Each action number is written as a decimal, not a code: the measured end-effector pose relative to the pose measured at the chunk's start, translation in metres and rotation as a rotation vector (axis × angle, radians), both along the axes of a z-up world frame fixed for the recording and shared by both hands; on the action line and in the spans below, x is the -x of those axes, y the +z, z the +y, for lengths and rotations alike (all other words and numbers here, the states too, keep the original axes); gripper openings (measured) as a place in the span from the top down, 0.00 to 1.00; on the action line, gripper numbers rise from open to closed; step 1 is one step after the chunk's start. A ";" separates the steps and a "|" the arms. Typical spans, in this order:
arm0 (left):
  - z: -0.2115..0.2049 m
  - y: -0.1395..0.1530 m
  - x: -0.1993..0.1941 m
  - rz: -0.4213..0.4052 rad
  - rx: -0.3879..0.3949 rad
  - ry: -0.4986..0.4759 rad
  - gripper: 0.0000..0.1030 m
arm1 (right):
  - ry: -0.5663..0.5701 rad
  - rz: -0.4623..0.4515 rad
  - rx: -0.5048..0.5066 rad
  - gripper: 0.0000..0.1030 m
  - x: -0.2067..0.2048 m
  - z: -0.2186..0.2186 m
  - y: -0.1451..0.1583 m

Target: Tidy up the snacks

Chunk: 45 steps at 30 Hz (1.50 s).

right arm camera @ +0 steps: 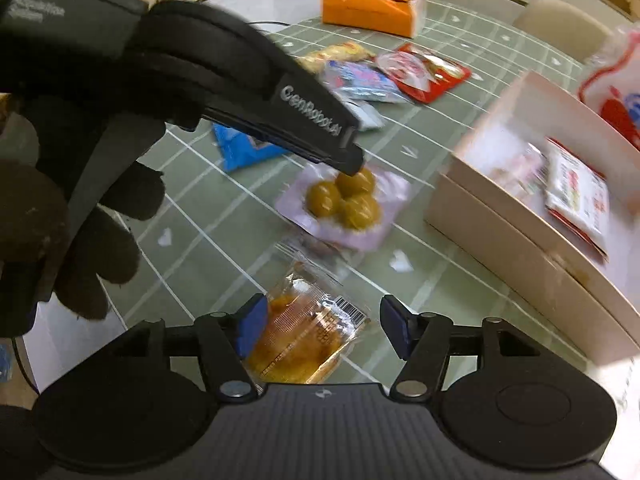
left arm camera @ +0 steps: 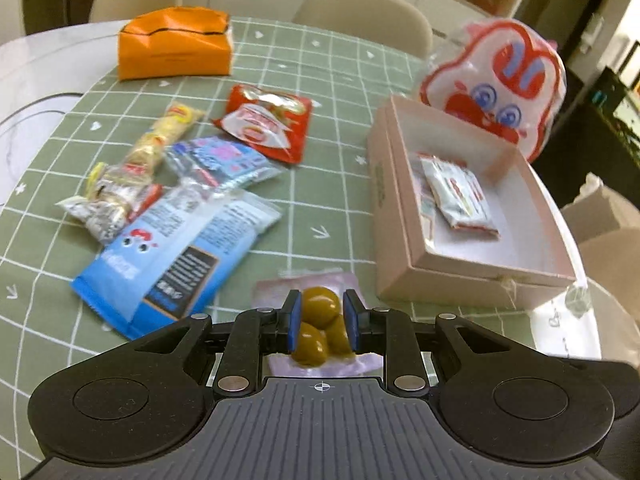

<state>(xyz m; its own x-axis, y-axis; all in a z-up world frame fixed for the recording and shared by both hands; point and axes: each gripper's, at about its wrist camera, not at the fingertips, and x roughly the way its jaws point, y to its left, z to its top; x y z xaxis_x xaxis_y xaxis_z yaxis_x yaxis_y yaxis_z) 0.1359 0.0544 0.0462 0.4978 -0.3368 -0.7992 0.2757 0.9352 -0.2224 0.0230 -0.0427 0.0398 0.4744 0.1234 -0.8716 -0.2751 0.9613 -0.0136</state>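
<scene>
Fingers first: the left gripper (left arm camera: 319, 322) has its blue pads clamped on the olive packet (left arm camera: 320, 320), a clear pouch of green olives on a pale lilac backing, lying on the surface at about 6 o'clock in the left wrist view. The right gripper (right arm camera: 324, 326) has its fingers spread wide apart around the orange snack packet (right arm camera: 306, 336), one pad touching its left edge, the other well clear; it grips nothing yet.

Judged from how things lie, the sorting is only begun. The pink box (left arm camera: 412, 280), at 3 o'clock of the olives, holds a white and red sachet (left arm camera: 460, 196) and perhaps one more beneath it; I cannot tell for sure. The large rabbit-face bag (left arm camera: 500, 84) stands behind the box at 1 o'clock. Most of the snacks are outside it: the orange carton (left arm camera: 174, 46) at 11 o'clock, the blue pouch (left arm camera: 160, 272) at 9 o'clock, the red packet (left arm camera: 268, 124) at 12 o'clock, the blue and pink wrapper (left arm camera: 218, 160) and the yellow biscuit pack (left arm camera: 168, 132) beside it, all on the green checked cloth (left arm camera: 320, 208).

What remains, I judge, is to carry the olives and the orange packet into the box, then the loose pile.
</scene>
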 end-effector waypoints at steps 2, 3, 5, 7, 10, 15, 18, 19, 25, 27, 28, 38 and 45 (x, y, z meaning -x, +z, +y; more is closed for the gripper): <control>-0.007 -0.004 0.002 0.000 -0.024 -0.018 0.73 | -0.038 -0.018 0.023 0.40 0.007 -0.014 0.002; -0.011 -0.007 0.003 -0.005 -0.052 -0.026 0.71 | -0.064 -0.033 0.040 0.40 0.009 -0.022 0.002; -0.013 -0.009 0.008 -0.042 -0.104 -0.032 0.69 | -0.107 -0.056 0.052 0.40 0.012 -0.037 0.003; -0.009 -0.011 0.011 -0.045 -0.140 -0.021 0.68 | -0.148 -0.071 0.050 0.40 0.012 -0.051 0.003; 0.007 -0.012 0.011 -0.042 -0.153 0.017 0.56 | -0.197 -0.107 0.065 0.40 0.015 -0.061 0.003; 0.032 -0.005 0.007 -0.022 -0.099 0.094 0.60 | -0.258 -0.127 0.012 0.40 0.023 -0.073 0.000; 0.027 0.007 0.014 -0.048 -0.015 0.061 0.60 | -0.280 -0.133 -0.011 0.40 0.026 -0.075 -0.002; 0.019 0.009 0.018 -0.056 0.002 0.025 0.60 | -0.288 -0.135 -0.019 0.40 0.029 -0.076 -0.002; -0.031 -0.010 0.030 -0.015 -0.076 -0.165 0.58 | -0.363 -0.148 -0.082 0.40 0.047 -0.087 -0.005; -0.029 -0.019 0.027 -0.010 -0.119 -0.134 0.69 | -0.374 -0.148 -0.097 0.40 0.054 -0.089 -0.007; -0.024 -0.019 0.025 -0.021 -0.110 -0.113 0.72 | -0.376 -0.151 -0.100 0.40 0.056 -0.089 -0.007; -0.034 -0.025 0.007 0.001 -0.117 -0.086 0.57 | -0.387 -0.181 -0.141 0.39 0.080 -0.082 0.000; -0.048 -0.031 0.002 -0.003 -0.165 -0.080 0.51 | -0.274 -0.210 -0.031 0.38 0.096 -0.049 -0.007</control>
<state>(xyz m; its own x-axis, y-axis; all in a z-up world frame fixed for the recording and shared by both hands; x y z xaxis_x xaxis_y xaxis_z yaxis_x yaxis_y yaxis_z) 0.1340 0.0067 0.0153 0.4772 -0.2395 -0.8455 0.3509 0.9341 -0.0666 -0.0726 -0.0912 0.0324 0.6625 -0.0087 -0.7490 -0.0013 0.9999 -0.0127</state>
